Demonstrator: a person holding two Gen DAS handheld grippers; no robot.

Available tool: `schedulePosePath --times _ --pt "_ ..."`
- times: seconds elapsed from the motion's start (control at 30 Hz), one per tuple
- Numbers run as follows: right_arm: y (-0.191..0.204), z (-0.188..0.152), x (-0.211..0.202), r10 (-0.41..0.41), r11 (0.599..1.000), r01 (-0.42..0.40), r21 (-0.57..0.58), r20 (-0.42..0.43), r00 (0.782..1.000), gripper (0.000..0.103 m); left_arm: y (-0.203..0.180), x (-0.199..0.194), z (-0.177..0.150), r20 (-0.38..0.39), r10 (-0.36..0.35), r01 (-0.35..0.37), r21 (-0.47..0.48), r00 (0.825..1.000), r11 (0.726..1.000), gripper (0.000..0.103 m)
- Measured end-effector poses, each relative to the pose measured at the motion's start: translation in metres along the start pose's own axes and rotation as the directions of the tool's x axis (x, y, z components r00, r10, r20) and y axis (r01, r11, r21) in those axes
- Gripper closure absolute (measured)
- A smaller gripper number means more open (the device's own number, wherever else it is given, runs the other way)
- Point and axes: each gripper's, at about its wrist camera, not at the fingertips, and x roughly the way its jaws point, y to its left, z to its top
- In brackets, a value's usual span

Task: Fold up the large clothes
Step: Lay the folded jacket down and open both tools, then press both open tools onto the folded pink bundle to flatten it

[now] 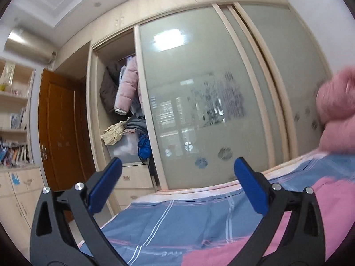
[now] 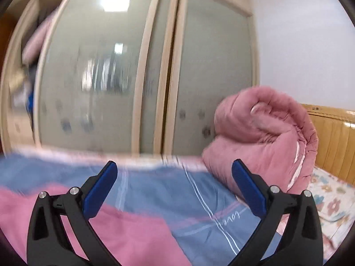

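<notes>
Both tools stand released, blue pads spread wide with nothing between them: the left tool and the right tool point roughly level across the bed, above the cloth rather than on it. The task's thing, a large blue and pink garment with thin white stripes, lies spread over the bed along the lower half of both views; its pink part fills the lower right of the left wrist view. A rolled pink quilt sits at the right of the right wrist view, touching or just beside the garment's far end. A wardrobe with frosted sliding doors fills the background.

The step in hand looks like finding the next hold. To do it well, lower each tool to a clear edge or corner, pinch only the layers meant to travel, and keep both holds on the same edge so the fold lands straight. Keep the fold clear of the quilt, and smooth the wrinkles before lifting.
</notes>
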Motion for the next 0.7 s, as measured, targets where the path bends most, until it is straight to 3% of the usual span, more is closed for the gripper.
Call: schedulePosePath --times 0.17,0.27,0.37,0.5,0.57,0.6,0.7 --pt "-0.016 0.002 -0.109 0.109 0.992 -0.111 0.051 0.048 0.993 0.001 0.045 -0.114 0.008 -0.043 -0.075 0.069 -0.123 0.996 0.990 0.002" --pt "-0.014 -0.022 -0.168 0.167 0.986 -0.166 0.030 -0.028 0.986 0.001 0.050 -0.180 -0.008 -0.118 -0.108 0.093 -0.124 0.987 0.988 0.002" --pt "-0.010 -0.054 -0.219 0.204 0.979 -0.203 0.018 -0.097 0.974 0.001 0.042 -0.224 -0.032 -0.238 -0.139 0.110 -0.129 0.961 0.985 0.002" --pt "-0.005 -0.088 -0.254 0.205 0.979 -0.203 0.031 -0.148 0.967 0.001 0.021 -0.253 -0.068 -0.388 -0.206 0.146 -0.179 0.898 0.973 0.002" --pt "-0.001 -0.096 -0.248 0.241 0.970 -0.232 0.066 -0.213 0.947 0.001 0.005 -0.248 -0.076 -0.456 -0.217 0.155 -0.170 0.863 0.973 0.002" --pt "0.001 -0.096 -0.245 0.255 0.967 -0.245 0.071 -0.223 0.941 0.001 -0.004 -0.245 -0.076 -0.462 -0.235 0.174 -0.171 0.855 0.970 0.002" --pt "0.020 -0.090 -0.213 0.307 0.952 -0.301 0.062 -0.268 0.913 0.001 -0.023 -0.214 -0.068 -0.459 -0.217 0.175 -0.134 0.861 0.975 0.002"
